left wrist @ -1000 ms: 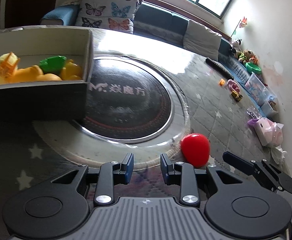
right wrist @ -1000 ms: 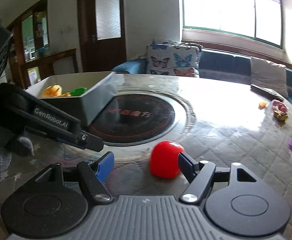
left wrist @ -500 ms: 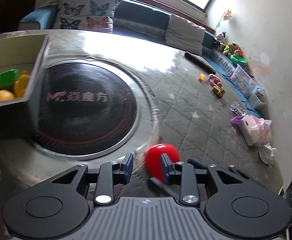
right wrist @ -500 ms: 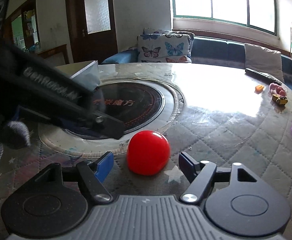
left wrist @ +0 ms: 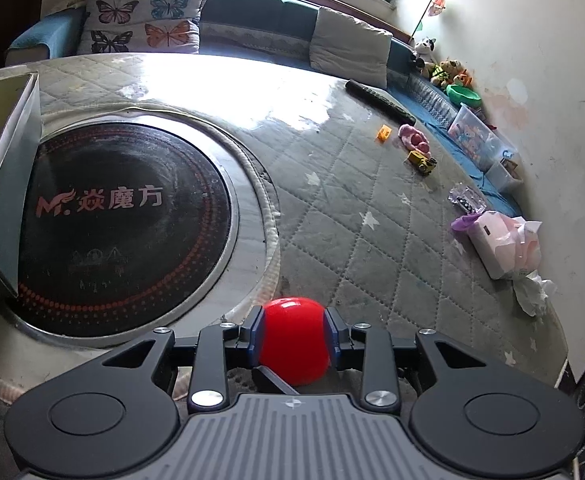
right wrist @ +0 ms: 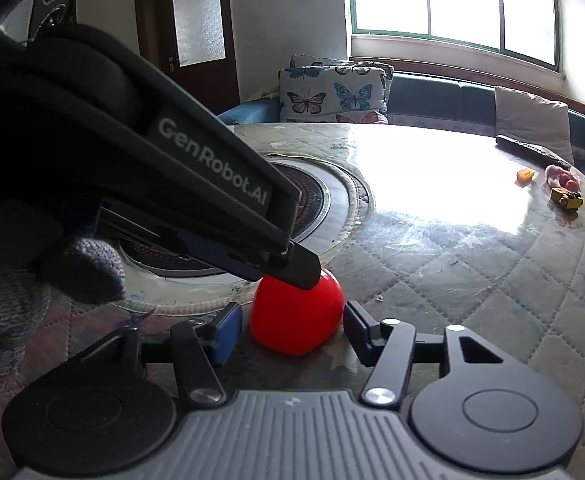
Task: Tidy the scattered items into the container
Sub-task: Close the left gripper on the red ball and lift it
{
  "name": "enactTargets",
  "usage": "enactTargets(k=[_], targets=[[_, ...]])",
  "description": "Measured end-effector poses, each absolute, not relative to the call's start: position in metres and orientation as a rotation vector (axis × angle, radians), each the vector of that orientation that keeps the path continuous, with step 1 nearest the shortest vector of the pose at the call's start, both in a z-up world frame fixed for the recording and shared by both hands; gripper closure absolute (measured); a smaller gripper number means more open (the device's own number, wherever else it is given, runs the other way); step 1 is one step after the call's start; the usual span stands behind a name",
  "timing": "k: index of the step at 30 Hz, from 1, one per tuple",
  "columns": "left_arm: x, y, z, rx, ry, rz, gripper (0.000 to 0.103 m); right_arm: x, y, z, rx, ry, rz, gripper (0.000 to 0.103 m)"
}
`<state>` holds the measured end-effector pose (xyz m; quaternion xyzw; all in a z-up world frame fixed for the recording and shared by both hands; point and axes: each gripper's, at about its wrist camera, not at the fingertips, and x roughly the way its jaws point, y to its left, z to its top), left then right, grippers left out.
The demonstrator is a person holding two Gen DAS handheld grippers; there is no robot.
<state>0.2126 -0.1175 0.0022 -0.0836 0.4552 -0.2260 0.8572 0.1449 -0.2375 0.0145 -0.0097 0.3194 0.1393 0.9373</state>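
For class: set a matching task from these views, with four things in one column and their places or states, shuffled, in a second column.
Things:
1. red ball
2. right gripper
3. box
4. black remote

Places or states:
a. open, fingers clear of the ball
b. at the far table edge, near the sofa
c. clamped between the left gripper fingers
d. at the left side of the black disc

Pairs: 1-c, 2-a, 3-d, 4-b

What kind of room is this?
Most likely a home living room: a sofa with butterfly cushions under a window, and stuffed toys along the wall.
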Motion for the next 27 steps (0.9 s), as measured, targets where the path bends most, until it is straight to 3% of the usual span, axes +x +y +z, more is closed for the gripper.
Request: enactTargets(k=[27], targets=[[0.228,-0.135,-0.007,-0.098,1.011,-0.468,0.052,0.145,-0.237,0.014,-0.026,0.655,0.284,0.051]])
